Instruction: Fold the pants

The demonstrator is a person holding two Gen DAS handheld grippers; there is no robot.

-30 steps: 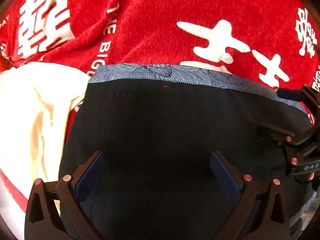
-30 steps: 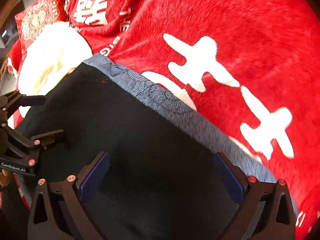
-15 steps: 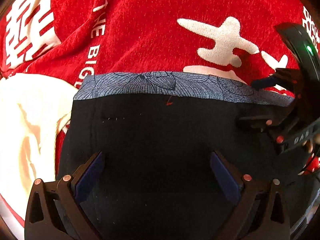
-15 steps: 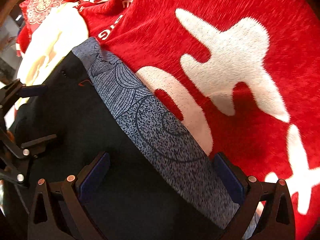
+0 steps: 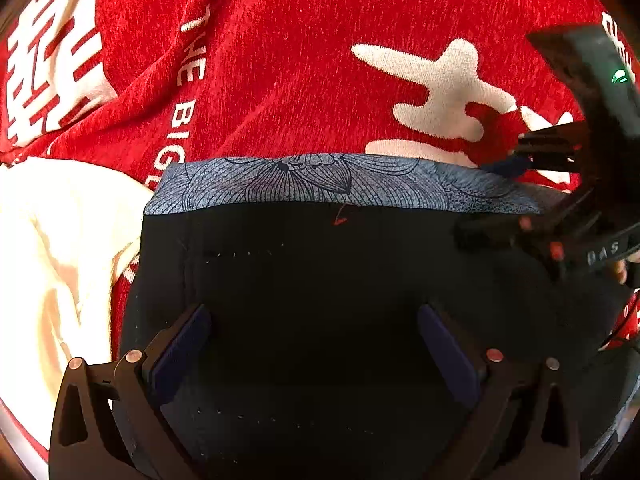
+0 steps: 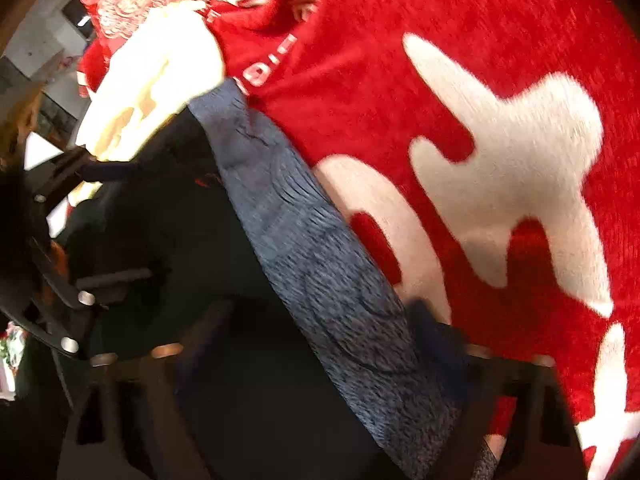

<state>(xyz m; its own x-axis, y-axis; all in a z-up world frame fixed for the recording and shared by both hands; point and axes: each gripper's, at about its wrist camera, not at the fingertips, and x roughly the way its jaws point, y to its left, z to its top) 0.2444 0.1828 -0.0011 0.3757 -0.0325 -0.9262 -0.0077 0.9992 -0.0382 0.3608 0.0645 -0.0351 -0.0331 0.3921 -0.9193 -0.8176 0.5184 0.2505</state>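
- The dark pants [image 5: 320, 300] lie flat on a red blanket [image 5: 304, 80] with big white signs on it.
- A grey-blue band with a flower drawing [image 5: 320, 184] runs along the top edge of the pants. That edge is straight, and the red blanket shows just past it.
- The left edge of the pants lies just beside a cream cloth [image 5: 52, 260]. The cloth is rumpled and bright.
- There is a lot of open red blanket above the band. It has a few soft folds.
- The left hand-held gripper [image 5: 316, 344] is low over the dark cloth, pointing steeply down. Its two blue pads are wide apart, with the pants below them and nothing pinched.
- The right hand-held gripper [image 6: 320, 344] is at the right end of the band, with one finger on the blanket side and one on the dark side. Its jaws have just been closing, and the band lies between them. The picture is too blurry to tell if the pads press on it yet.
- Far off, past the cream cloth, a red cushion [image 6: 132, 4] and a bit of grey room show.
- A second ago the right hand-held gripper was wide open and the view was farther from the band. Now the band fills more of its view. The left one has hardly changed.
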